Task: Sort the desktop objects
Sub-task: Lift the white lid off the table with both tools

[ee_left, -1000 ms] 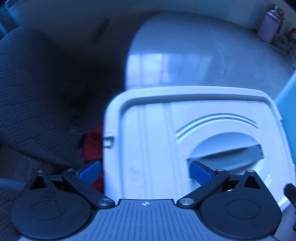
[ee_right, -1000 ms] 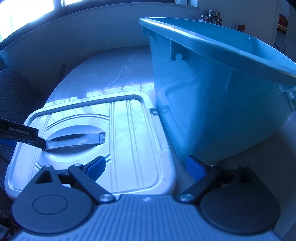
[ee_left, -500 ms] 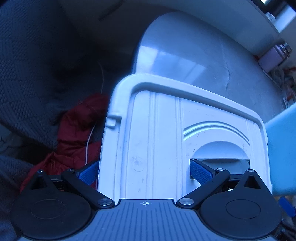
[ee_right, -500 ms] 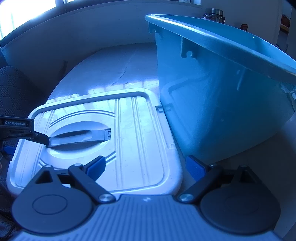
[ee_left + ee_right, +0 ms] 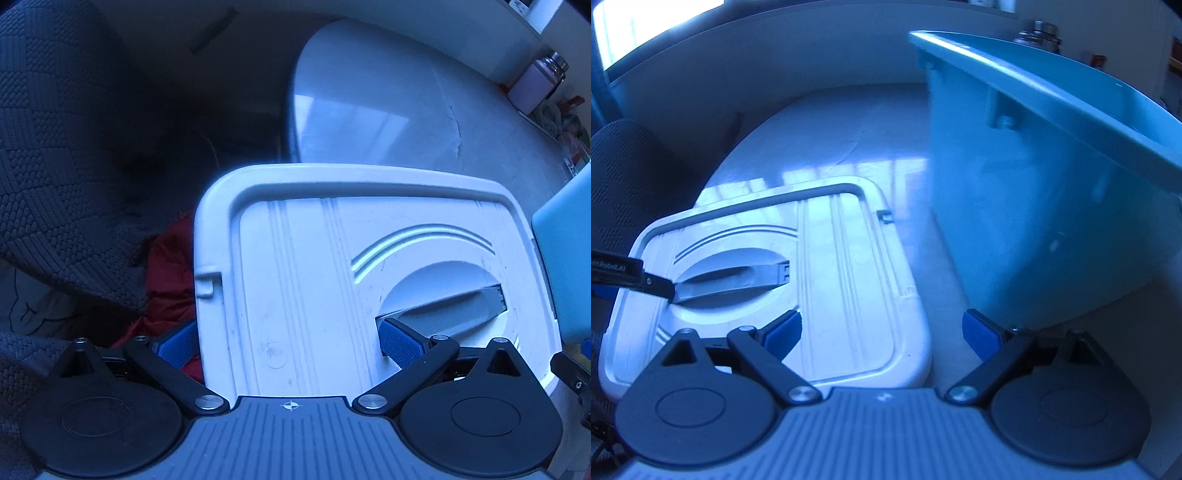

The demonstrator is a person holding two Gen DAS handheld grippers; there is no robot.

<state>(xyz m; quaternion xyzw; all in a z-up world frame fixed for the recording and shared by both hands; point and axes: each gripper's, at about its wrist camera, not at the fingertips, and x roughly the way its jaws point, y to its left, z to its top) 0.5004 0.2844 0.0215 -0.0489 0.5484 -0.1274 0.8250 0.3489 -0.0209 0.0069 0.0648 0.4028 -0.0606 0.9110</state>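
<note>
A white bin lid (image 5: pixel 306 280) lies flat on the pale table, its left end past the table edge. My left gripper (image 5: pixel 288 345) straddles that end. Its right fingertip (image 5: pixel 400 341) sits in the recess by the grey handle (image 5: pixel 454 306), and its left pad (image 5: pixel 175 345) is beside the lid's outer rim, partly hidden by it. The jaws stand wide. In the right wrist view, the same lid (image 5: pixel 842 273) lies left of a blue bin (image 5: pixel 1052 206). My right gripper (image 5: pixel 882 332) hovers open over the lid's near corner, holding nothing.
A dark quilted chair (image 5: pixel 70 155) and a red cloth (image 5: pixel 166 288) lie beyond the table's left edge. At the far right of the table (image 5: pixel 388 110) stands a pink flask (image 5: pixel 535 81) among small clutter. A pale wall runs behind the table (image 5: pixel 820 122).
The lid has slid and swung a little away from the blue bin, with my left fingertip still in its handle recess. The right gripper has hardly moved.
</note>
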